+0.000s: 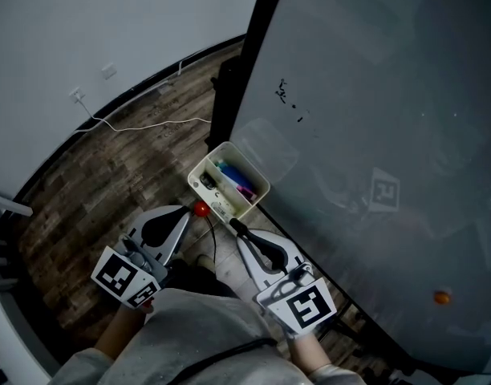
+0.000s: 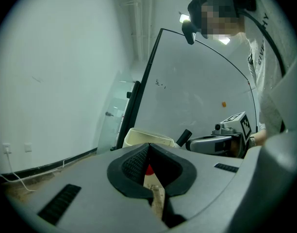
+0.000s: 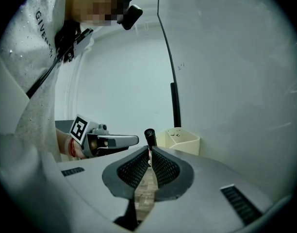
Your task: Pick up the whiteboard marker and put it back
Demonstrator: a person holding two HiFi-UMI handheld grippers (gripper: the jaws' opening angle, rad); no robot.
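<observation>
A black whiteboard marker [image 1: 239, 231] pokes out of my right gripper [image 1: 236, 228], whose jaws are shut on it. In the right gripper view the marker's dark end [image 3: 149, 136] rises just past the pads of that gripper [image 3: 149, 160]. My left gripper [image 1: 193, 211] is shut on a small red cap [image 1: 200, 209], seen deep between its pads [image 2: 149, 170]. Both gripper tips meet just below the cream marker tray [image 1: 257, 184] on the whiteboard [image 1: 374, 95]. Blue and magenta markers [image 1: 236, 179] lie in that tray.
The whiteboard's black stand post [image 1: 225, 95] rises left of the tray. A white cable [image 1: 149, 125] runs over the wooden floor along the wall. An orange magnet [image 1: 442, 297] sticks to the board at lower right. A person's torso fills the bottom of the head view.
</observation>
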